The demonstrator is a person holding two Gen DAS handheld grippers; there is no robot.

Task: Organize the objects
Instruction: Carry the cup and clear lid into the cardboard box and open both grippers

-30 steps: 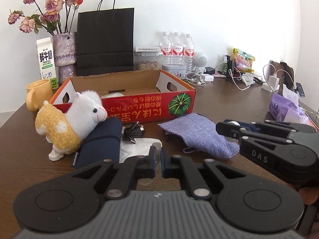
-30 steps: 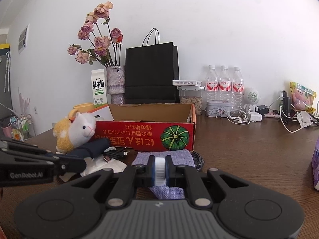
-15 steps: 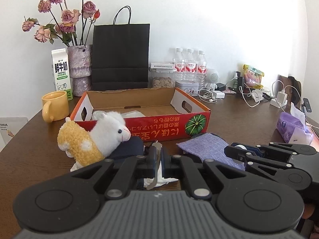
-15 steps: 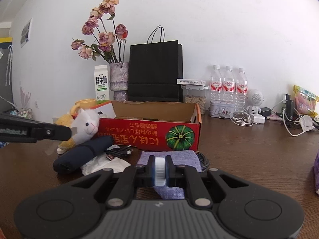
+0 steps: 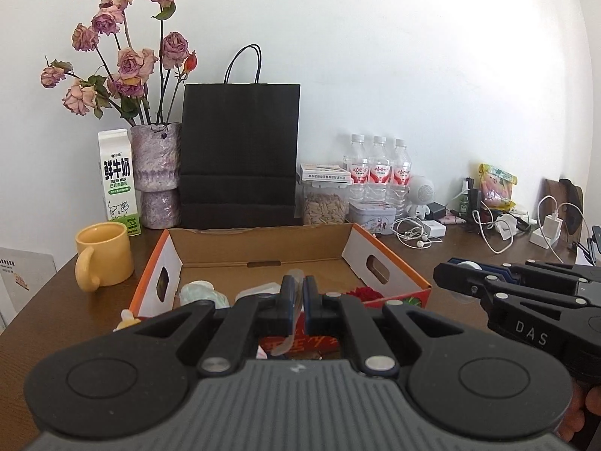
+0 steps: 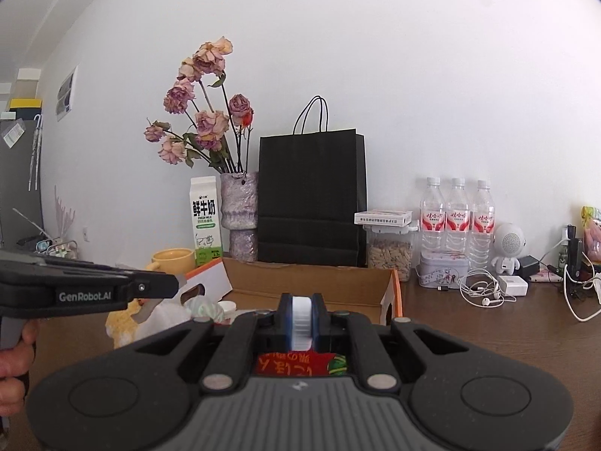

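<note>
The brown bench (image 5: 469, 259) carries everything, and its back edge is crowded: a black paper bag (image 5: 240, 154), a vase of dried roses (image 5: 156, 173), a milk carton (image 5: 118, 180), three water bottles (image 5: 379, 176) and a yellow mug (image 5: 105, 259). In the middle sits the open cardboard box (image 5: 263, 248), its long axis running left to right across both views, its open top facing up and its red printed front wall toward the cameras.

As for progress, the box already holds a few things: a pale green bundle (image 5: 199, 295), a clear plastic packet and something red near the right wall. So part of the sorting looks done, though the bench in front of the box is hidden behind the gripper bodies, so how much is left cannot be told.

The left gripper (image 5: 296, 293) is raised in front of the box's near wall, its jaws nearly closed on a thin, translucent flexible strip (image 5: 295, 302) that runs between them and hangs below; what it is cannot be made out. Its long axis runs roughly vertical, the free end drooping down.

The right gripper (image 6: 301, 319) is beside it, jaws pinched onto a small white ribbed piece (image 6: 301, 323), standing upright between the pads. Both items look ready to go into the box.
</note>
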